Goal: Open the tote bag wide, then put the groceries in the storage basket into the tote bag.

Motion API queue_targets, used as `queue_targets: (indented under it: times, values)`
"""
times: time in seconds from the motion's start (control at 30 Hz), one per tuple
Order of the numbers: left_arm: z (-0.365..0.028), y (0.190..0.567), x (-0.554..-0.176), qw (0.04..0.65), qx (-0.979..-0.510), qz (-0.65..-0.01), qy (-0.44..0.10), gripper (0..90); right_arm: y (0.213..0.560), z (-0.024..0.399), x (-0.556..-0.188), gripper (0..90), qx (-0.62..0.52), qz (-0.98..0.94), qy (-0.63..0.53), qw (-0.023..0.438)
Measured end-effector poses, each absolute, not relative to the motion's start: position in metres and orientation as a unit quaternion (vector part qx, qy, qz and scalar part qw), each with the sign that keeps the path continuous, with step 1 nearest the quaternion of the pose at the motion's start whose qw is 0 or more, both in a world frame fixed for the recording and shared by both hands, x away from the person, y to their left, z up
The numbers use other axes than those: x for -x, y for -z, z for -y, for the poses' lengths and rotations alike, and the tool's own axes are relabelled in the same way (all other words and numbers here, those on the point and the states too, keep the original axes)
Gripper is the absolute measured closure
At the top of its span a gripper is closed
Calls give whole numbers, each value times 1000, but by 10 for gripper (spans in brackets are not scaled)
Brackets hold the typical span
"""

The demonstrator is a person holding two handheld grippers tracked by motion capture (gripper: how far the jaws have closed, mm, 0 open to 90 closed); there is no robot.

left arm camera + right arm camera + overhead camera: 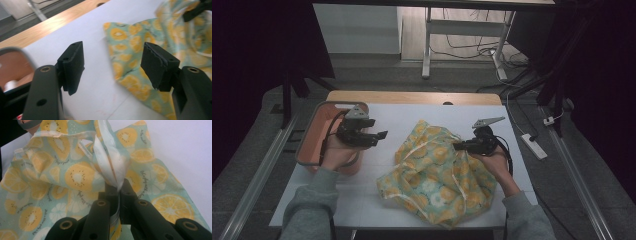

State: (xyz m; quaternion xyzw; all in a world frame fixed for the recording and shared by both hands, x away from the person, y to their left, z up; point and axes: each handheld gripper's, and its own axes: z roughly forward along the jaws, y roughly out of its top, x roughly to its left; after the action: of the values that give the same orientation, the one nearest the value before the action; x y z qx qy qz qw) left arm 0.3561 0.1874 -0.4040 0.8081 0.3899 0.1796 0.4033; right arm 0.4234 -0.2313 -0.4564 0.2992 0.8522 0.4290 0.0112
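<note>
1. The lemon-print bag (pixel 439 172) lies crumpled mid-surface (pixel 362 200), not yet flattened or folded;
2. The right gripper (pixel 460 146) has its jaws clamped on the bag's rim; probably the opening;
3. The left gripper (pixel 379 137) hangs empty near the pink basin (pixel 314 131), jaws apart; a fresh grip is left to take.

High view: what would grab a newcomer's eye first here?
The crumpled lemon-print cloth on the white table, right of centre. The right gripper pinches a gathered fold at its right edge, while the left gripper hangs open, apart from the cloth, beside a salmon-pink tray at the table's left.
</note>
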Motion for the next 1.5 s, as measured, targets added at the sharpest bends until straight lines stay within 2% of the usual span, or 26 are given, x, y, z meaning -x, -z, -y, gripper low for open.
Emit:
queue_targets:
  times: [0.27,1.0,1.5]
  values:
    - [-209,405,-361,399,-800,-412,-178,334,458,229,-425,867,-297,-854,-427,10]
    - [-258,432,-386,296,-783,-507,-206,314,459,230,-423,866,-300,-856,-421,15]
    - [-274,480,-425,210,-790,-555,-156,294,465,225,-424,866,-300,-861,-410,9]
